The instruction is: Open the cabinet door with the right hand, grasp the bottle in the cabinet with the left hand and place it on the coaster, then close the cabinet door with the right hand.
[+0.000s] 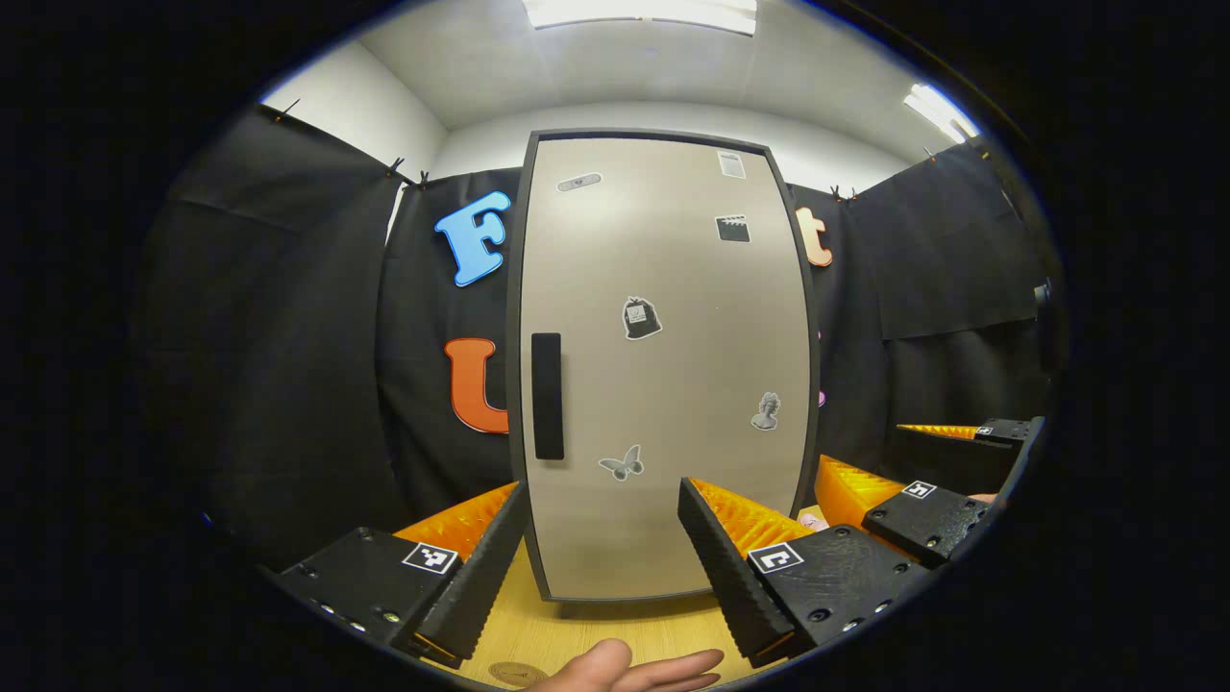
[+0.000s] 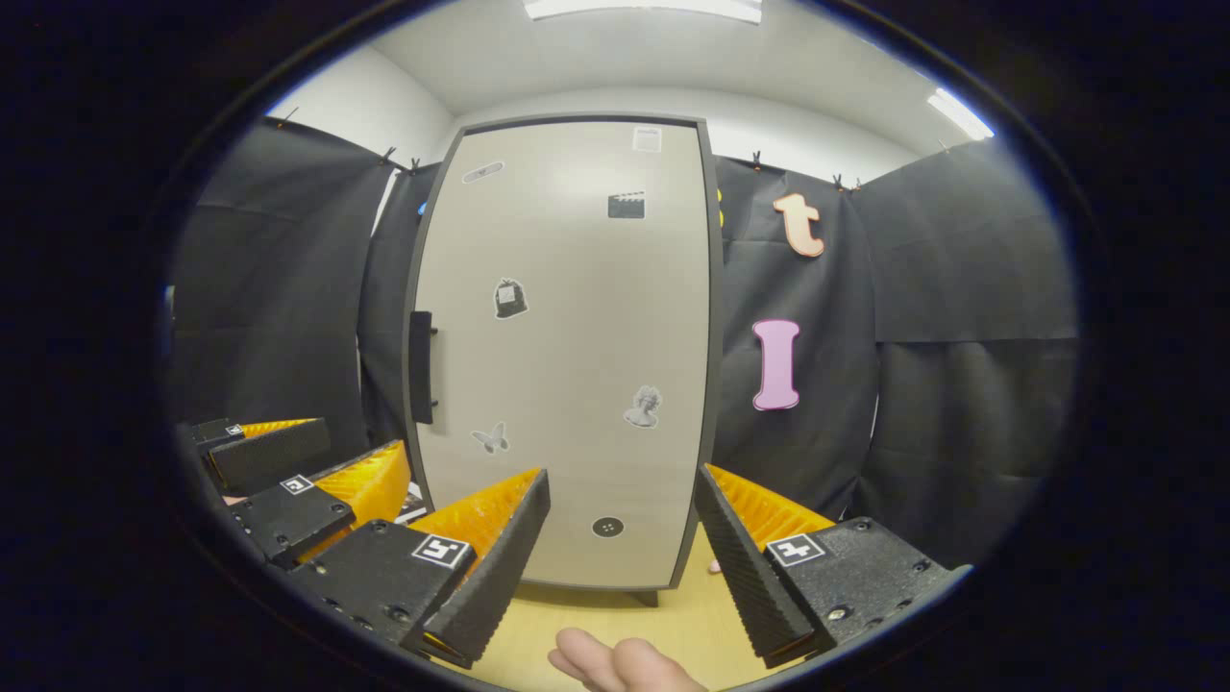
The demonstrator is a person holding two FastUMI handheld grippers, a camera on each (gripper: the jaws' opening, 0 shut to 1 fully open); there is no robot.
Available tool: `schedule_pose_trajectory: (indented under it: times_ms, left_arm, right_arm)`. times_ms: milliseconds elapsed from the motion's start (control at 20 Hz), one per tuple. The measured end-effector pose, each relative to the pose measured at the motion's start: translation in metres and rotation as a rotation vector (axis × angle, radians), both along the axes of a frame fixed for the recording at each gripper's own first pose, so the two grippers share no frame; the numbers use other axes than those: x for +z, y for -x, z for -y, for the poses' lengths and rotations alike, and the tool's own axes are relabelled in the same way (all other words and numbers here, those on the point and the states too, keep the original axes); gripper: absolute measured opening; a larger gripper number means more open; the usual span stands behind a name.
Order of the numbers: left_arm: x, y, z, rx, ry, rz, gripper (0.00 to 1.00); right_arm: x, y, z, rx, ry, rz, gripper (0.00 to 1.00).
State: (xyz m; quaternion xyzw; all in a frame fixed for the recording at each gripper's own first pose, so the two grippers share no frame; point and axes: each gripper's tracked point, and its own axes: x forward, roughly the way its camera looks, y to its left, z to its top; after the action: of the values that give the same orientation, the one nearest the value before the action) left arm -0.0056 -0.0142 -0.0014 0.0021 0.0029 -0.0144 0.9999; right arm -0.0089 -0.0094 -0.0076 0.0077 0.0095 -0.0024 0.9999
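Observation:
A tall beige cabinet door (image 1: pixel 663 365) in a dark frame stands shut on the wooden table, with a dark vertical handle (image 1: pixel 547 395) on its left side. The shut door hides whatever is inside. My left gripper (image 1: pixel 603 488) is open and empty, a short way in front of the door's lower part. My right gripper (image 1: pixel 865 447) hovers open beside it to the right. In the right gripper view the door (image 2: pixel 567 365) and its handle (image 2: pixel 421 368) lie ahead; the right gripper (image 2: pixel 620 474) is open and empty, the left gripper (image 2: pixel 360 434) lower left. A round brown coaster (image 1: pixel 514 673) lies on the table's near edge.
Black cloth walls (image 1: pixel 288 336) close in the booth on both sides and behind the cabinet. The light wooden table (image 1: pixel 615 625) runs from the cabinet's foot towards me. A hand's fingertips (image 1: pixel 629 668) show at the bottom edge, and likewise a hand (image 2: pixel 615 663) in the right gripper view.

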Motion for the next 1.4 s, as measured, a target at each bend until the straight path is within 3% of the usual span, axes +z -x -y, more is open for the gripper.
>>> schedule_pose_trajectory:
  times_ms: [500, 900, 1150, 1400]
  left_arm:
    - [-0.011, -0.006, -0.004, -0.014, 0.004, -0.042, 0.94]
    - [-0.009, 0.0, -0.035, 0.051, -0.012, -0.04, 0.94]
    - [-0.009, 0.001, -0.062, 0.127, -0.032, -0.036, 0.94]
    - [-0.008, 0.011, -0.088, 0.201, -0.048, -0.027, 0.94]
  right_arm:
    - [-0.004, -0.01, -0.01, 0.012, 0.004, 0.0, 0.96]
    - [0.001, -0.052, -0.035, 0.085, -0.007, 0.004, 0.96]
    - [0.004, -0.085, -0.069, 0.166, 0.014, 0.011, 0.96]
    - [0.01, -0.107, -0.122, 0.308, -0.012, 0.023, 0.98]
